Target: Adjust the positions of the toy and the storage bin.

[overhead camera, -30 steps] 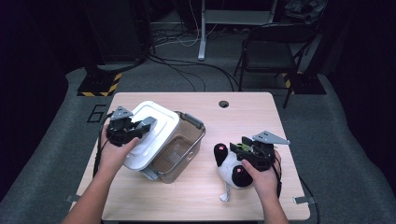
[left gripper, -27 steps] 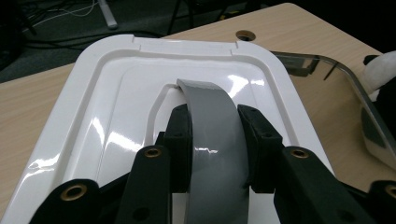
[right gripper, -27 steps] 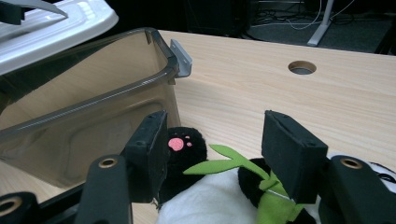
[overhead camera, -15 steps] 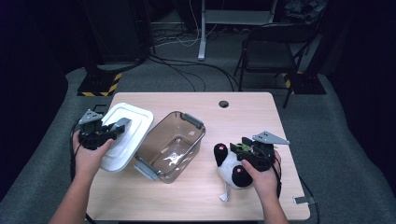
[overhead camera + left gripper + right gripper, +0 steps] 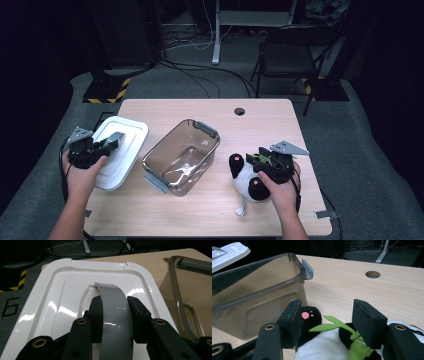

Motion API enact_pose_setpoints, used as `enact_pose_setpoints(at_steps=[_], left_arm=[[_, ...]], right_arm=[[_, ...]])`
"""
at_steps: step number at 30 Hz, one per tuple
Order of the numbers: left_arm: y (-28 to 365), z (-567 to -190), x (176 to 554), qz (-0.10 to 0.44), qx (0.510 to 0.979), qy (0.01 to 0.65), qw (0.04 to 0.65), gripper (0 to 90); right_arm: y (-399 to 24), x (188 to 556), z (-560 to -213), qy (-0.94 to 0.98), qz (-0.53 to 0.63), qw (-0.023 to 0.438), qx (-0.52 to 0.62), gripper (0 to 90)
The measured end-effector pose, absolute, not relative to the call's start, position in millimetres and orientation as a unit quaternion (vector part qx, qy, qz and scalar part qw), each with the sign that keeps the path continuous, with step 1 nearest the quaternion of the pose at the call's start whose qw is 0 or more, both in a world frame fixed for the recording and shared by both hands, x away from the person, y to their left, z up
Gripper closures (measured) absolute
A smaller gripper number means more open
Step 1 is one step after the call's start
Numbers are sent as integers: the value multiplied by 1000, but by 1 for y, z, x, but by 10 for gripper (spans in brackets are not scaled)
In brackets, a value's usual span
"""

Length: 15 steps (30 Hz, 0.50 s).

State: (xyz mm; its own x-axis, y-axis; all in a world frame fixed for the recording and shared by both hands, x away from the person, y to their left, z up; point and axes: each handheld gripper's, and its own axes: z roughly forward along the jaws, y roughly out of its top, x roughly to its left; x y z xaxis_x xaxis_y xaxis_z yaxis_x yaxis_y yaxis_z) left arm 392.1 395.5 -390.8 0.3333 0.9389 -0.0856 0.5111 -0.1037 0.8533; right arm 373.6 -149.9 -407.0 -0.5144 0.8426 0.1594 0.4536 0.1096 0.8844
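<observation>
A white lid (image 5: pixel 122 150) lies low at the table's left edge, partly past it. My left gripper (image 5: pixel 107 142) is shut on the lid's grey handle (image 5: pixel 113 307), and the lid (image 5: pixel 75 285) spreads out beyond the jaws. The clear grey container (image 5: pixel 182 155) stands uncovered mid-table. To its right a panda plush (image 5: pixel 247 182) lies on the table. My right gripper (image 5: pixel 257 159) is open over the plush. In the right gripper view the gripper (image 5: pixel 328 320) has one jaw on each side of the panda's (image 5: pixel 324 345) black paw and green leaf, with the container (image 5: pixel 257 297) just beyond.
A round cable hole (image 5: pixel 239 111) sits near the table's far edge. A black chair (image 5: pixel 287 55) and floor cables (image 5: pixel 200 75) lie beyond the table. Yellow-black hazard tape (image 5: pixel 107 90) marks the floor at the far left.
My left gripper has carried the lid off the container, leftward and down to the table's left edge. The right gripper and the panda have stayed put.
</observation>
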Motion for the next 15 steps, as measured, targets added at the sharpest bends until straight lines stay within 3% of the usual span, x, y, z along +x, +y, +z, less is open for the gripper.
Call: enact_pose_setpoints(at_steps=[15], left_arm=[[403, -441, 390, 251, 691, 536, 415, 668]], right_arm=[[-151, 374, -409, 717, 489, 201, 453, 407]])
